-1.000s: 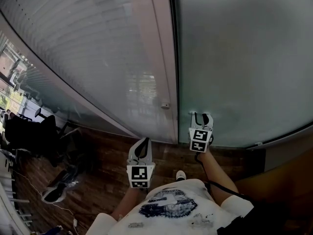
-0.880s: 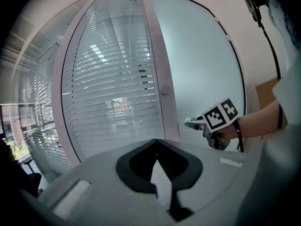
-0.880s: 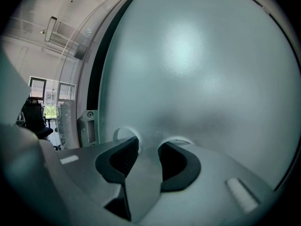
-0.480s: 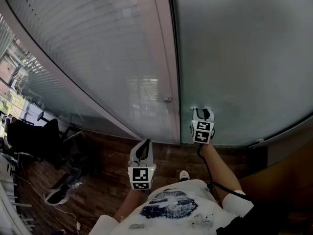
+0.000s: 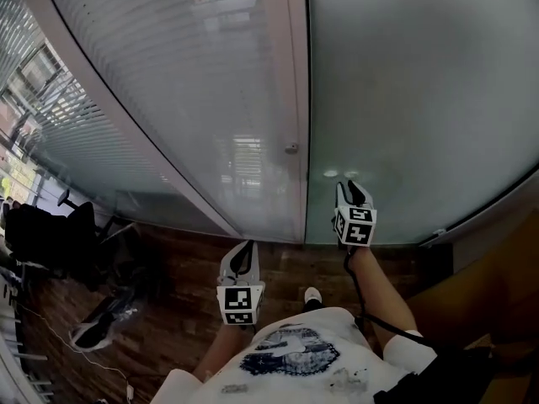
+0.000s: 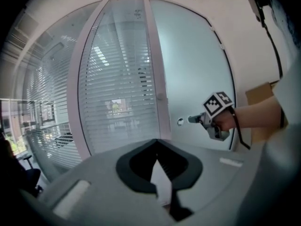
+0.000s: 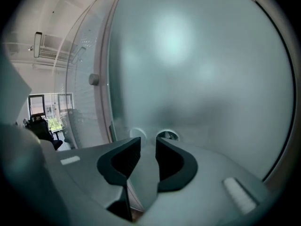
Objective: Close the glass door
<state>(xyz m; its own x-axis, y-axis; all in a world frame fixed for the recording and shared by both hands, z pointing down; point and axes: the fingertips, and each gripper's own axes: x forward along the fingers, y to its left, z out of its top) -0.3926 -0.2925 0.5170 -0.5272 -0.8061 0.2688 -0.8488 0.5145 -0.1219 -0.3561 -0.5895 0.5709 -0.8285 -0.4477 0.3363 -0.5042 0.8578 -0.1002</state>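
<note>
My right claw (image 5: 352,189) is closing its jaws, which are standing slightly apart with nothing between them. Its tips are pointing at the frosted glass door (image 5: 421,99), just by two round fittings (image 7: 167,135) low on the pane. My left claw (image 5: 243,255) is hanging nearer my body, jaws together and empty, pointing toward the pale frame post (image 5: 295,74) and the slatted pane (image 5: 194,82) beside it. The door's edge is lying right alongside that post, with only a thin dark line showing between them. I am judging the closing nearly or fully done, leaving at most a last push home. Whether it is latched, I cannot tell.
</note>
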